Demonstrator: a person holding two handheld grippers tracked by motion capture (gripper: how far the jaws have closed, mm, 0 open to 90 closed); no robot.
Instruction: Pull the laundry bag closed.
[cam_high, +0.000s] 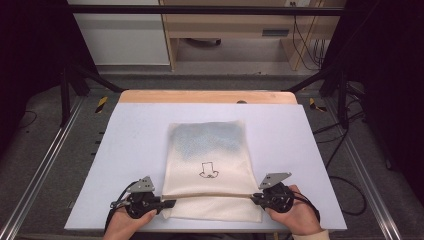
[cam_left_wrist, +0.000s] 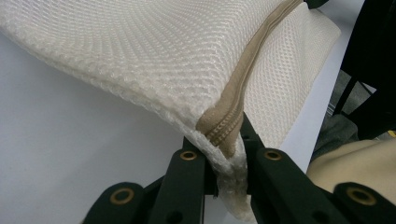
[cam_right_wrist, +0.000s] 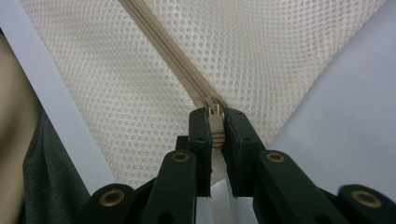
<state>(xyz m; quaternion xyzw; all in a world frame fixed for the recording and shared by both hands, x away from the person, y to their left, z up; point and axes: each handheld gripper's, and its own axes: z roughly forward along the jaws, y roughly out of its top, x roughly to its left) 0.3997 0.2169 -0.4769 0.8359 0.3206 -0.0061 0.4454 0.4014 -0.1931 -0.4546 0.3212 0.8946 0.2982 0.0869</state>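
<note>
A cream mesh bag (cam_high: 210, 167), rectangular and honeycomb-woven, is laid flat on the pale surface (cam_high: 135, 145), with a tan zipper (cam_high: 210, 195) run across its near end. At the bag's left edge, the zipper's end and mesh corner are clamped by the left tool (cam_left_wrist: 227, 156). At the right edge, the zipper pull (cam_right_wrist: 215, 123) is pinched between the right tool (cam_right_wrist: 215, 140)'s black jaws.

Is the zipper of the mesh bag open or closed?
Closed: the zipper runs as one joined line across the mesh bag, teeth meshed up to the slider.
</note>
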